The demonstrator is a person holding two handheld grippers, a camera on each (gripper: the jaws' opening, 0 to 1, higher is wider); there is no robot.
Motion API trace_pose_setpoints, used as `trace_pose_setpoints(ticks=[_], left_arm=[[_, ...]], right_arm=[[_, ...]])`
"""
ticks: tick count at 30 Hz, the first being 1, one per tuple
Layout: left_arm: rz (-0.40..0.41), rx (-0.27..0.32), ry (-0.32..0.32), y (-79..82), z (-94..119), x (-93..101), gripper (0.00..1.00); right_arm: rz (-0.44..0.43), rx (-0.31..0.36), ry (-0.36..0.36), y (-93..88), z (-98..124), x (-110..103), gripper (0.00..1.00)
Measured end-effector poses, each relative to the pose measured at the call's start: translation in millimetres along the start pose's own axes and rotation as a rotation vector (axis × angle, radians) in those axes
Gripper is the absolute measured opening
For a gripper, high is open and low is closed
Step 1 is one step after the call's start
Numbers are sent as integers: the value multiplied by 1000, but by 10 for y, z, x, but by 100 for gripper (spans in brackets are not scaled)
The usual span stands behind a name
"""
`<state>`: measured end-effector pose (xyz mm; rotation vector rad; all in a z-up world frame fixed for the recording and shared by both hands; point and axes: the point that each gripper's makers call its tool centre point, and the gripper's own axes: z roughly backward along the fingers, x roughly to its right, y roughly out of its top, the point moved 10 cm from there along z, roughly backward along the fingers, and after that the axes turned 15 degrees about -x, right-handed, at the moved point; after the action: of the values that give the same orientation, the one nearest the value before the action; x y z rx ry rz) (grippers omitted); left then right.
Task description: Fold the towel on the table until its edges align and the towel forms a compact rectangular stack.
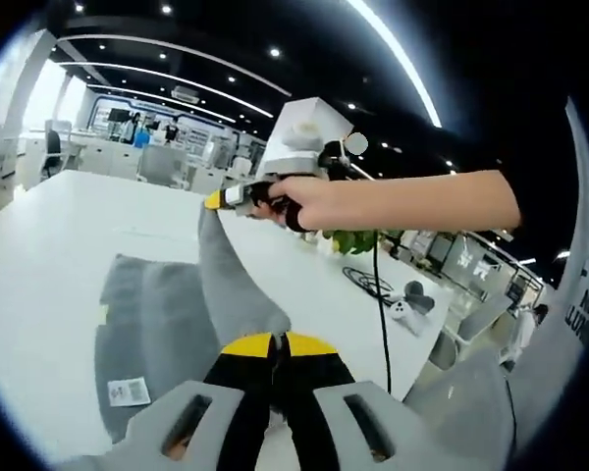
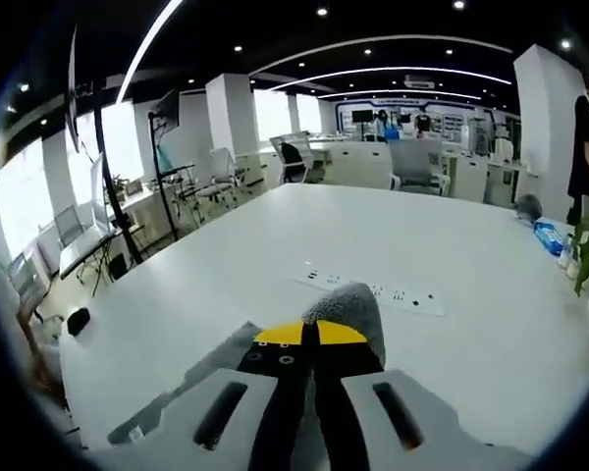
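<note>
In the left gripper view the left gripper (image 1: 278,343) pinches one corner of the grey towel (image 1: 157,329), while the right gripper (image 1: 219,199) holds another corner lifted above the table (image 1: 49,255). The right gripper view shows its jaws clamped on towel cloth, plus a white power strip (image 2: 373,288) beyond.

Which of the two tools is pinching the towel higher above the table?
The right tool, lifting the grey towel by one corner; the left tool grips it lower.

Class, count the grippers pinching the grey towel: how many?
2: the left gripper holds the grey towel near the camera; the right gripper lifts a corner farther off.
</note>
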<state>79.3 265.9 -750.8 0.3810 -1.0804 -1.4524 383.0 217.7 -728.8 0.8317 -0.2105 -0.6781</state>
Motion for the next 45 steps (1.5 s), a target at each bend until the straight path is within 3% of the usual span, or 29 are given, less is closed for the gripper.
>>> trace_pose_setpoints(ticks=[8,10,20,30,37,45], left_arm=[[38,-1,76,-113,111,-103,3],[44,-8,123,-146,141,-136,4],[79,-32,197,-298,287,-289,4],[170,-55,239,-503,325,-452,4],[200,-93,271,-688,294,-739,4],[214,-117,270,-714,294,-773,4]], right_arm=[[24,-9,21,29,-148,-138,0],[38,-12,21,32,-194,-189,0],[44,-21,48,51,-368,-476,0],[90,-63,78,-19,-613,-697,0],[97,-125,72,-133,-891,-799,0],[102,-147,75,-161,-1053,-842,0]])
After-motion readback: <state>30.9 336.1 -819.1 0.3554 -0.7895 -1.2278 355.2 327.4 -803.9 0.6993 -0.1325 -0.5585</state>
